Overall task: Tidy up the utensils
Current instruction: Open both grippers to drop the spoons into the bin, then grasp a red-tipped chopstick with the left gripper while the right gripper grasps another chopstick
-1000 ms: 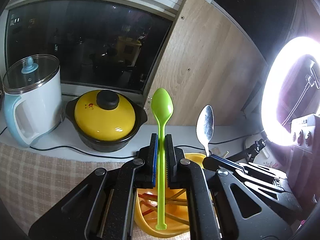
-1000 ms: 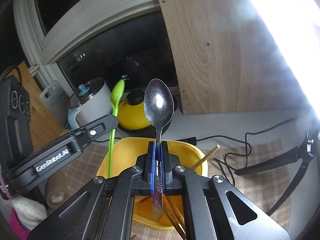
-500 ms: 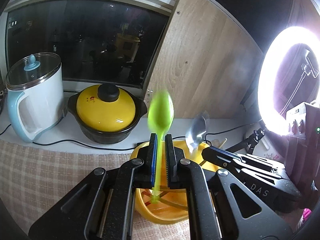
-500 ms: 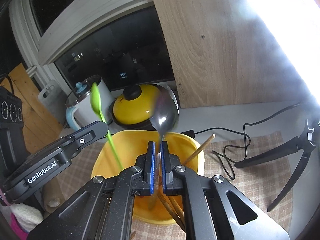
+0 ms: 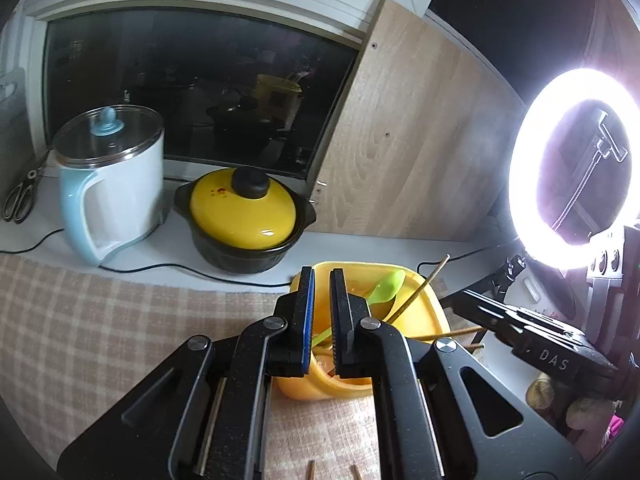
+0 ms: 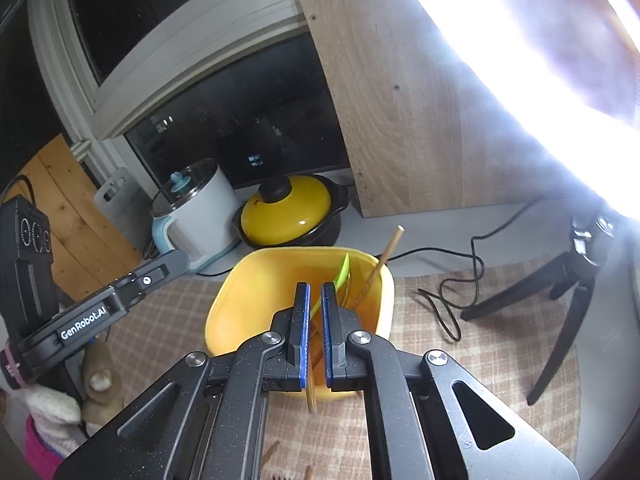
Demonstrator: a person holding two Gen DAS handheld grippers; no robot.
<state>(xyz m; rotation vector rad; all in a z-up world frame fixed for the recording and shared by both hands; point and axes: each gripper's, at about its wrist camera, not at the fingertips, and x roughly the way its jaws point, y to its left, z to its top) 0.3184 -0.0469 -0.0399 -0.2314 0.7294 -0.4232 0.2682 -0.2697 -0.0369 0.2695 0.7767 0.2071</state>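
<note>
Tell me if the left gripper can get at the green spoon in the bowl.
Probably yes. The left gripper is open and empty just above the yellow bowl, and the green spoon lies on top inside; only a chopstick leans close beside it.

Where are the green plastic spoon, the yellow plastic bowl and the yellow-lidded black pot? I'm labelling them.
green plastic spoon (image 5: 386, 286), left wrist view, on its scoop.
yellow plastic bowl (image 6: 224, 312), right wrist view, on its left wall.
yellow-lidded black pot (image 5: 244, 218), left wrist view, on its lid.

Ahead of me, a white electric kettle (image 5: 114, 184) with a pale blue handle stands just beside a black pot with a yellow lid (image 5: 244, 216). Scissors (image 5: 20, 196) lie far left. A ring light (image 5: 572, 168) glows at right.
</note>
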